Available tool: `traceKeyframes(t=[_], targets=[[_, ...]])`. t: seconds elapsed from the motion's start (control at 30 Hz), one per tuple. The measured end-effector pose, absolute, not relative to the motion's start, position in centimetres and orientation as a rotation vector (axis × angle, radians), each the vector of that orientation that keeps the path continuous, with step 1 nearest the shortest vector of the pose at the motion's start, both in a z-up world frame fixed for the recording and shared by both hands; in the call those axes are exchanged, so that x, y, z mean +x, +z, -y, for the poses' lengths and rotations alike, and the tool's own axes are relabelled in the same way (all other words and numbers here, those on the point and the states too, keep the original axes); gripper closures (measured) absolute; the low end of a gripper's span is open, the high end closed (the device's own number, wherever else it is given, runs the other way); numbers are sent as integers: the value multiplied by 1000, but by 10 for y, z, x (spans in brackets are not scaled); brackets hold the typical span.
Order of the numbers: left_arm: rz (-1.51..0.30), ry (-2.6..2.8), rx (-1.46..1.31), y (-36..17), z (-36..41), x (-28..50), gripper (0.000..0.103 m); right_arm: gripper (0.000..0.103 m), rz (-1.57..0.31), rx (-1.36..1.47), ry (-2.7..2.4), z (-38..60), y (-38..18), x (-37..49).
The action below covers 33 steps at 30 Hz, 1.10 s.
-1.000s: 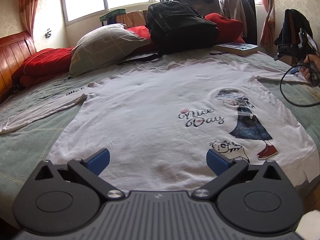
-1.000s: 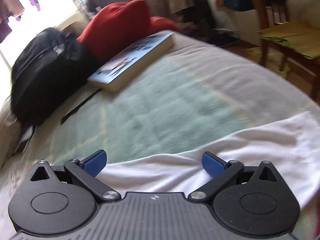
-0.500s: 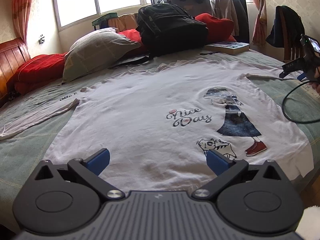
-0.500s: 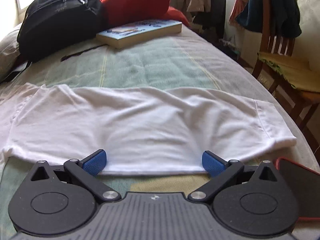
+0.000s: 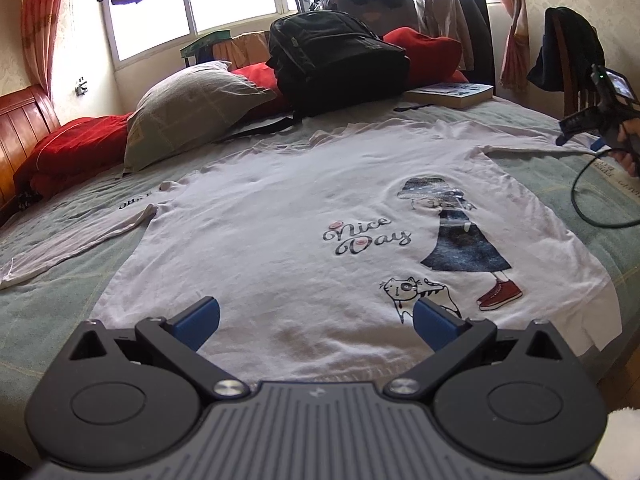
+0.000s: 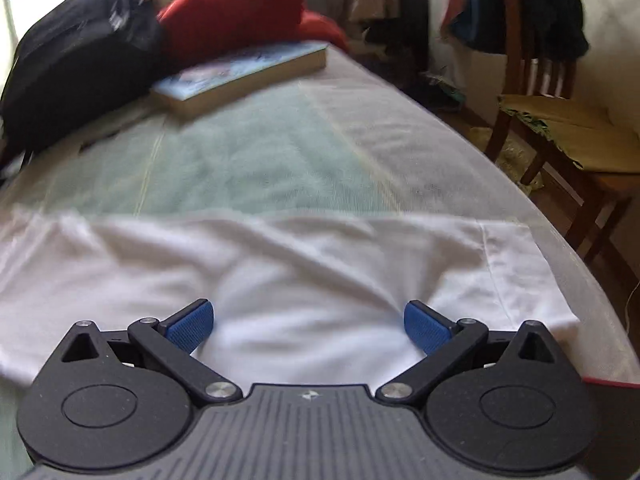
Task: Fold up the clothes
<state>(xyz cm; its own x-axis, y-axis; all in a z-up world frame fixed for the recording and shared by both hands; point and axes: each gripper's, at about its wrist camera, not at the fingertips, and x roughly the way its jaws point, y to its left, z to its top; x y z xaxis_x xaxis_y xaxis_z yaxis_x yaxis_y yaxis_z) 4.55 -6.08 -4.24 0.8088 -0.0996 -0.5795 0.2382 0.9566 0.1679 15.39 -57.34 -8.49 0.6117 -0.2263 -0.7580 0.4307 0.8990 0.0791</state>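
While my left gripper (image 5: 316,322) hangs spread over the shirt (image 5: 304,216) hem, nothing sits between its fingers. My right gripper (image 6: 308,326) gapes over a blurred sleeve (image 6: 400,256); contact is unclear.

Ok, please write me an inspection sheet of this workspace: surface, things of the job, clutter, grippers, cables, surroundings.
Surface: bed with a green cover, lit from the windows.
Job's things: white T-shirt lying print side up, both sleeves out; right sleeve lies flat with some wrinkles.
Clutter: black backpack, book, grey pillow, red bedding, all beyond the collar.
Grippers: left gripper over the hem, jaws open, empty; right gripper low over the right sleeve, jaws open.
Cables: black cable looping from the right gripper above the bed edge.
Surroundings: wooden chair, clothes rack, curtains.
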Motion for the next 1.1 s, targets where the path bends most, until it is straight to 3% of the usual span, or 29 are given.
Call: traceKeyframes(t=[0.07, 0.2, 0.43, 0.6, 0.8, 1.1], targets=[[-610, -183, 241, -44, 63, 47, 1, 0, -865, 261, -374, 573, -78, 148], [-619, -186, 260, -47, 69, 49, 1, 0, -757, 339, -382, 592, -57, 145], [-630, -177, 272, -48, 75, 52, 1, 0, -772, 483, -458, 644, -86, 162], [-627, -186, 278, -48, 78, 51, 1, 0, -721, 483, -527, 639, -73, 160], [-622, -194, 278, -47, 77, 48, 1, 0, -752, 325, -374, 567, -54, 164], [-607, -182, 252, -42, 64, 43, 1, 0, -889, 161, -341, 493, -75, 174]])
